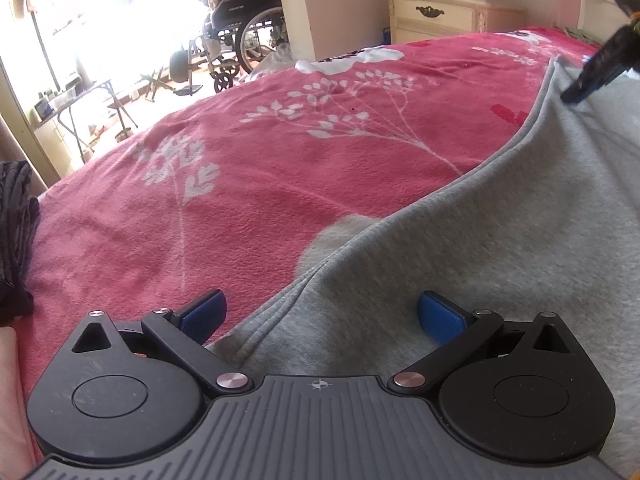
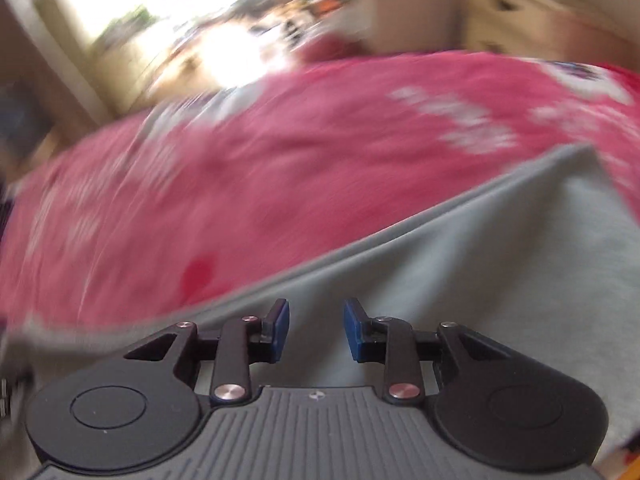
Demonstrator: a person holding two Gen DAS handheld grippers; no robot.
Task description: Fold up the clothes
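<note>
Your left wrist view looks down along its fingers, close over the grey garment point(image 1: 500, 240) at lower right, bedspread point(image 1: 260, 184) beyond. Your right wrist view, blurred, shares that garment point(image 2: 480, 272) and bedspread point(image 2: 280, 168).

A bed under a pink floral blanket point(image 1: 280, 184) fills the room's middle. Beyond it, strong daylight floods through a window point(image 1: 100, 12), washing out the far side. A wheelchair point(image 1: 240, 40) heaped with bedding stands there. A cream nightstand point(image 1: 432, 16) sits against the wall.
</note>
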